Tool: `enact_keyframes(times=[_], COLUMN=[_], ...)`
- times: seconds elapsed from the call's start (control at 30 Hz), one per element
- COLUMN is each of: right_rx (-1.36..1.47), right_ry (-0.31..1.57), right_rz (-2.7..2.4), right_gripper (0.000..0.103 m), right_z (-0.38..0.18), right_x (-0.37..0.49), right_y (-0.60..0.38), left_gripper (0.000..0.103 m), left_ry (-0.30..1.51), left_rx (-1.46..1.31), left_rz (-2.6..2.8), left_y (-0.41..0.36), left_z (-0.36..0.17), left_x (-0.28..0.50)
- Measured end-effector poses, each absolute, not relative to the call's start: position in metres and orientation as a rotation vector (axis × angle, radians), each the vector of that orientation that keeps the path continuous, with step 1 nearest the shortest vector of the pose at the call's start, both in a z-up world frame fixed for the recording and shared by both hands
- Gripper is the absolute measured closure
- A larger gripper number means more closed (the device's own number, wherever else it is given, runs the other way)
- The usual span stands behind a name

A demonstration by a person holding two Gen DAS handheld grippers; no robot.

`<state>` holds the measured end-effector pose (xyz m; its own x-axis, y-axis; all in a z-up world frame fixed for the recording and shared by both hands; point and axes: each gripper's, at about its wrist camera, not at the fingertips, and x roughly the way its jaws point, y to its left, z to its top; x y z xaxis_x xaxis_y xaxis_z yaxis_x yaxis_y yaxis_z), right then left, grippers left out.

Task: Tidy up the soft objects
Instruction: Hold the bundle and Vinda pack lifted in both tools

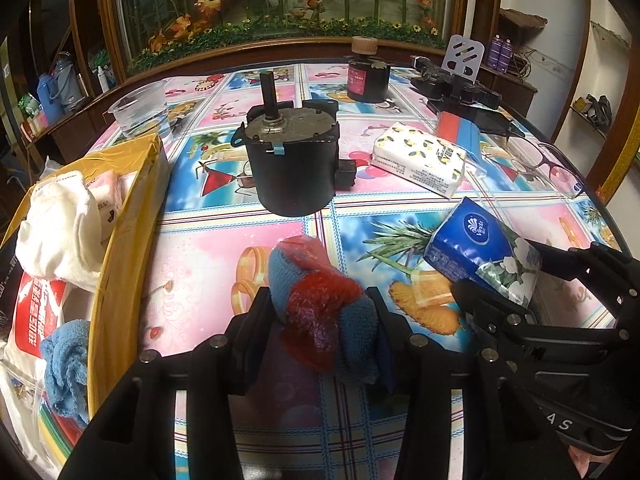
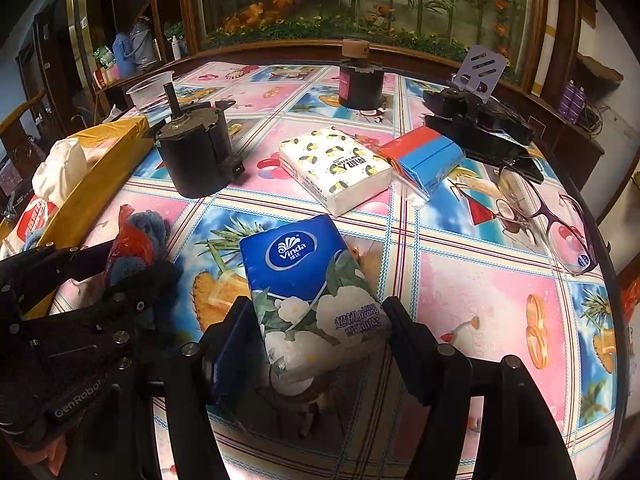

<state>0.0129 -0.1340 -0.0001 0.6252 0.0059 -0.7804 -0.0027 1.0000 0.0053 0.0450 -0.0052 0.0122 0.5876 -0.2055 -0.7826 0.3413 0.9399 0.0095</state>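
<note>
Holding two soft items at once: your left gripper (image 1: 318, 322) has its jaws pinched on the blue-red cloth bundle (image 1: 320, 308), low over the desk (image 1: 224, 240) w/ the flowered cover, just right of the yellow box (image 1: 132, 216). Your right gripper (image 2: 320, 334) has its jaws clamped on the blue Vinda tissue pack (image 2: 308, 280), tilted, near desk centre. Lemon-print tissue pack (image 2: 334, 168) lies further back, beside the red-blue pack (image 2: 424, 156). Box already has a white cloth (image 1: 60, 232) & blue towel (image 1: 66, 372). Black motor (image 1: 290, 160) stands btwn box & lemon-print pack.
</note>
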Motion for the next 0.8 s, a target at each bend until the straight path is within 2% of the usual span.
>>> enact_keyframes(times=[0.4, 0.67, 0.73, 0.8], right_rx=[0.011, 0.011, 0.011, 0.017], right_ry=[0.895, 0.895, 0.894, 0.89], right_rz=[0.0, -0.006, -0.008, -0.012], right_gripper=[0.033, 0.032, 0.032, 0.035], right_z=[0.0002, 0.0005, 0.0005, 0.001], right_x=[0.012, 0.0116, 0.0108, 0.01], right_y=[-0.1353, -0.1364, -0.1361, -0.1371], left_gripper=[0.042, 0.043, 0.045, 0.055], left_ry=[0.898, 0.895, 0.892, 0.886], left_rx=[0.155, 0.16, 0.16, 0.169], left_rz=[-0.285, -0.284, -0.29, -0.293], left_y=[-0.0018, -0.0016, -0.0014, -0.0022], left_z=[0.0108, 0.0111, 0.0115, 0.0123], left_x=[0.0473, 0.0468, 0.046, 0.0446])
